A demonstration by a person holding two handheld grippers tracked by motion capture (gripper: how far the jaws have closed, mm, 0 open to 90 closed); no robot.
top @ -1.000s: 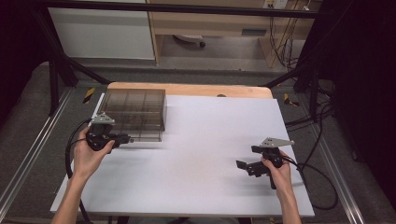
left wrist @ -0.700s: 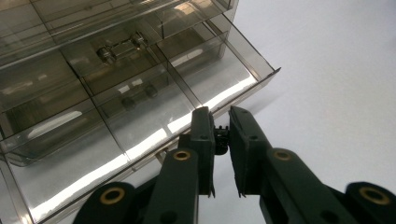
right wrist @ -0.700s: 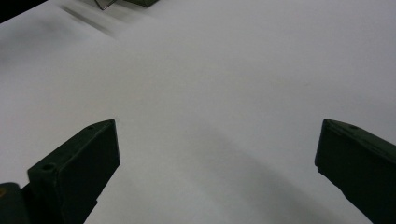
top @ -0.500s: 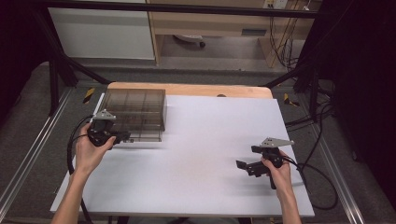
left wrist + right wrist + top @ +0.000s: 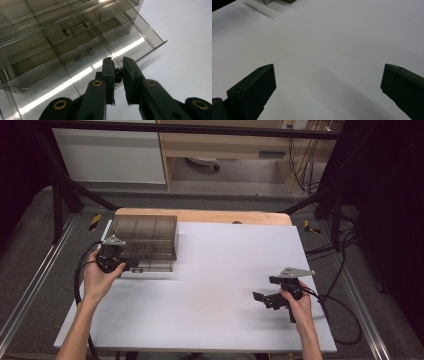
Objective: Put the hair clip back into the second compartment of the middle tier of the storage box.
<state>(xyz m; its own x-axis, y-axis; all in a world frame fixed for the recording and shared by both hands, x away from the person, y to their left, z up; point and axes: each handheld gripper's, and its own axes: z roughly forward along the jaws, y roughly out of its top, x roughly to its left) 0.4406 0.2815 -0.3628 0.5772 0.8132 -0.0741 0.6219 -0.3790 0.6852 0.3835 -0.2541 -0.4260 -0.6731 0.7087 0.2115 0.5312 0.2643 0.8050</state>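
The right gripper [image 5: 263, 299] hovers over bare white table [image 5: 225, 285], jaws wide apart. At the far left, the left gripper [image 5: 118, 75], jaws nearly together, meets the pulled-out bottom drawer [image 5: 82, 62] of a smoky translucent drawer cabinet [image 5: 144, 236]; its compartments look empty

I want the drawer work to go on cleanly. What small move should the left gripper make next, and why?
Probably a short, straight pull toward the person. The left gripper has its jaws nearly closed at the front edge of the partly drawn lowest drawer of the smoky clear drawer box, while the right gripper waits open over bare table.
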